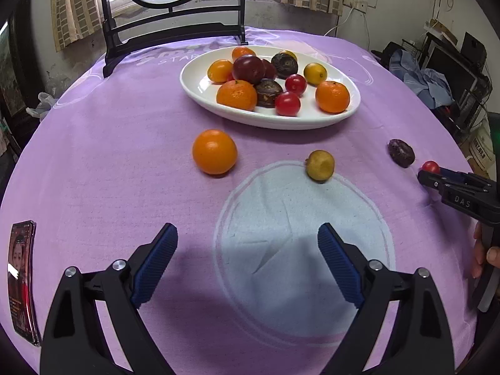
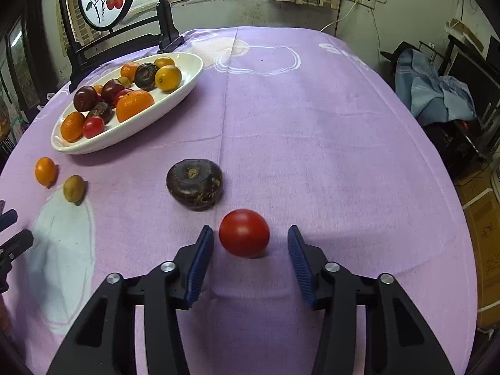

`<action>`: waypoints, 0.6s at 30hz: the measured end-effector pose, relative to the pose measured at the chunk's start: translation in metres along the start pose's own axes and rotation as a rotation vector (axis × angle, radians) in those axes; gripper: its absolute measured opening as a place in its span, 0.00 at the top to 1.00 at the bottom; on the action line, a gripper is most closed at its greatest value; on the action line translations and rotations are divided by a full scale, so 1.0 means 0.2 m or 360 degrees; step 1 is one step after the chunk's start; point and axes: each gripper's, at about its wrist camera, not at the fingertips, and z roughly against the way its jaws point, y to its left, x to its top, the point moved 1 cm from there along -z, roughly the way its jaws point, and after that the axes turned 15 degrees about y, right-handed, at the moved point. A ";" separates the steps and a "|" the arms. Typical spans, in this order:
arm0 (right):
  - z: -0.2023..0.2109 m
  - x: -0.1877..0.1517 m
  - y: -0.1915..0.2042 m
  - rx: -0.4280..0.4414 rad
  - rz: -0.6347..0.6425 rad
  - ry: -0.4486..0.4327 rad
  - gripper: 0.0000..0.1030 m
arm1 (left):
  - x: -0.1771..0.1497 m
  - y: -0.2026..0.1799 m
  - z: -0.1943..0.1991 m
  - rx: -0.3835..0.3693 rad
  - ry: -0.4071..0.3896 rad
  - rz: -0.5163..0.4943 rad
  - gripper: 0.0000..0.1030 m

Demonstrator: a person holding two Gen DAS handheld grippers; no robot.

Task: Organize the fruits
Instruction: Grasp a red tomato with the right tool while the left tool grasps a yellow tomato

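Observation:
A white oval plate (image 1: 312,120) (image 2: 175,100) holds several oranges, tomatoes and dark fruits. On the purple cloth lie an orange (image 1: 214,152) (image 2: 45,171), a yellow-green fruit (image 1: 320,165) (image 2: 74,188), a dark brown fruit (image 1: 401,152) (image 2: 194,184) and a red tomato (image 1: 430,167) (image 2: 244,232). My right gripper (image 2: 250,234) is open with the tomato between its fingertips, apart from both pads; it also shows in the left wrist view (image 1: 429,178). My left gripper (image 1: 247,234) is open and empty, short of the orange and the yellow-green fruit.
A phone (image 1: 22,278) lies on the cloth at the left edge. A black wooden stand (image 1: 175,31) with a round painted panel stands behind the plate. Cluttered shelves and blue cloth (image 2: 437,93) lie beyond the table's right edge.

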 end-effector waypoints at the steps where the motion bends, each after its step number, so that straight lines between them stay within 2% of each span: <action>1: 0.01 -0.01 0.02 -0.0011 0.0040 -0.0016 0.69 | 0.01 -0.01 0.00 0.0006 0.0004 -0.0005 0.14; 3: 0.02 -0.02 0.02 0.0011 0.0051 -0.0028 0.70 | 0.03 -0.04 -0.02 0.0017 0.0015 -0.0013 0.14; 10: 0.08 -0.05 -0.03 0.0236 0.0007 -0.0073 0.70 | 0.14 -0.19 -0.11 0.0020 0.0059 -0.0037 0.14; 12: 0.08 -0.06 -0.04 0.0303 0.0005 -0.0054 0.70 | 0.17 -0.23 -0.15 0.0024 0.0074 -0.0038 0.18; 18: 0.11 -0.08 -0.02 0.0365 0.0031 -0.0078 0.70 | 0.26 -0.31 -0.22 0.0051 0.0104 -0.0046 0.29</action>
